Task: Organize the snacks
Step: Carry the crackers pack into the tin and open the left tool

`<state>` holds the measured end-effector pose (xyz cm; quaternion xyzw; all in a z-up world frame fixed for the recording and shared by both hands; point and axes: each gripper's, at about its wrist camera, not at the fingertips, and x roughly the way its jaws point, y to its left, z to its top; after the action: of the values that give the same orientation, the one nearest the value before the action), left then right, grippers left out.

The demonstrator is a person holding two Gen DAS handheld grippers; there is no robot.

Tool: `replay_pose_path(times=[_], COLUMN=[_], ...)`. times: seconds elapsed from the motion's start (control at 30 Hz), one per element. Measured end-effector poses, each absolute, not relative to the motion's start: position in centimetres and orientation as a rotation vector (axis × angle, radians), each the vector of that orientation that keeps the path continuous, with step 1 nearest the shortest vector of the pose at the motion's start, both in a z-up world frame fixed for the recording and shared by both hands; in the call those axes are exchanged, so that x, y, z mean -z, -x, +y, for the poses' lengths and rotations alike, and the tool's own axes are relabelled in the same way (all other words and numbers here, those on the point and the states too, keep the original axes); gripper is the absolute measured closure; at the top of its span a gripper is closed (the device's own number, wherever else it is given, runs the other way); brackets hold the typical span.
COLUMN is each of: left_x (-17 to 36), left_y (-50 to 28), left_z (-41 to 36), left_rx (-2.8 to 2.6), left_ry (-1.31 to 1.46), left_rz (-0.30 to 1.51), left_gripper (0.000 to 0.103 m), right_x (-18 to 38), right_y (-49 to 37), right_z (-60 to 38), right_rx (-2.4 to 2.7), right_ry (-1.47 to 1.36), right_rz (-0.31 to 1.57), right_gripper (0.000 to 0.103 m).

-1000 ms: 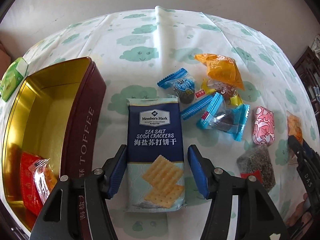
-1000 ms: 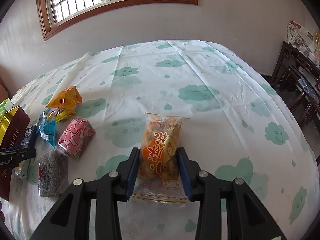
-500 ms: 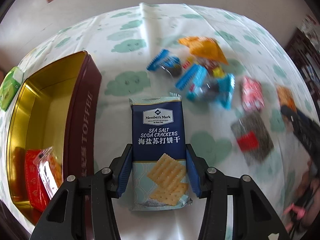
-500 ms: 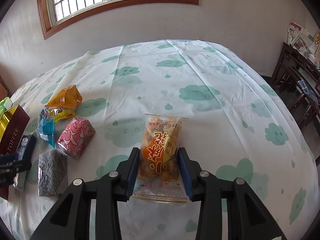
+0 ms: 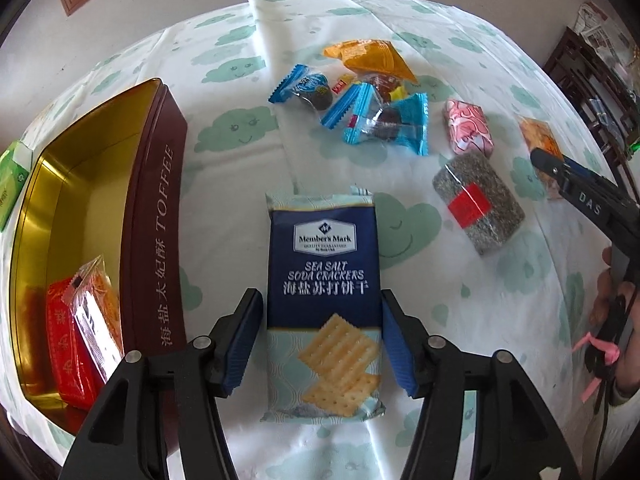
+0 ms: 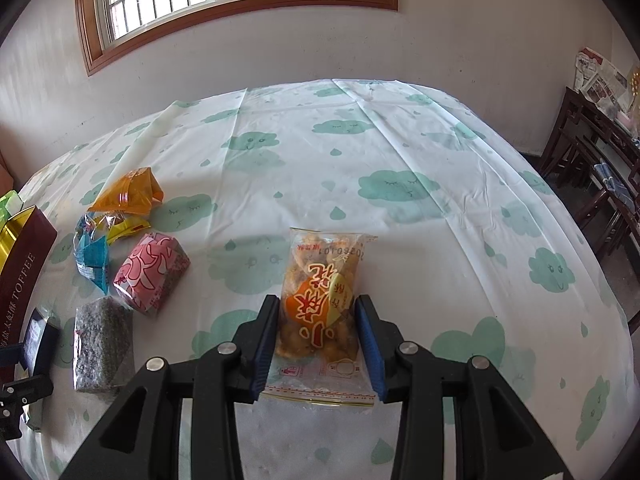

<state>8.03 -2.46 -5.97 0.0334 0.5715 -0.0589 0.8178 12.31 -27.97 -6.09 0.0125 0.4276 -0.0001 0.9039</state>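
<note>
— Crackers?
— Soda cracker pack (image 5: pixel 323 308) lies flat on the surface beside the toffee tin (image 5: pixel 158 216), between the just-widened, non-touching left gripper (image 5: pixel 322 340) jaws.
— Right gripper (image 6: pixel 318 338)?
— Clamped on the fried-snack bag (image 6: pixel 320 304).

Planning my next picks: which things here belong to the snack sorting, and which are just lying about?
Job: toffee tin, cracker pack, fried snack bag, pink pack, grey bar, blue candies, orange pouch.
Lying about: dark wooden furniture, papers on it.
</note>
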Motion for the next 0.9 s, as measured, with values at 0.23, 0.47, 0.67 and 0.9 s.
replay_pose_path(times=[0.23, 0.47, 0.67, 0.9], left_x=[5.8, 4.5, 1.2, -2.5], left_y=[-8.0, -7.3, -6.5, -6.7], left_z=[-2.7, -2.9, -1.6, 4.6], left_rx=[0.133, 0.147, 0.160, 0.029], left_ry=[-0.074, -0.089, -0.062, -0.022], left_rz=[1.212, 1.188, 1.116, 1.018], left_gripper=[0.058, 0.058, 0.058, 0.058], right_x=[6.1, 6.0, 6.0, 6.0], right_y=[-12.3, -12.3, -12.4, -12.4], right_z=[-28.0, -27.9, -28.0, -28.0], right_rx=[0.001, 0.002, 0.004, 0.007], right_ry=[-0.023, -0.022, -0.015, -0.007], right_rz=[0.884, 0.885, 0.886, 0.887], right_gripper=[0.063, 0.063, 0.063, 0.063])
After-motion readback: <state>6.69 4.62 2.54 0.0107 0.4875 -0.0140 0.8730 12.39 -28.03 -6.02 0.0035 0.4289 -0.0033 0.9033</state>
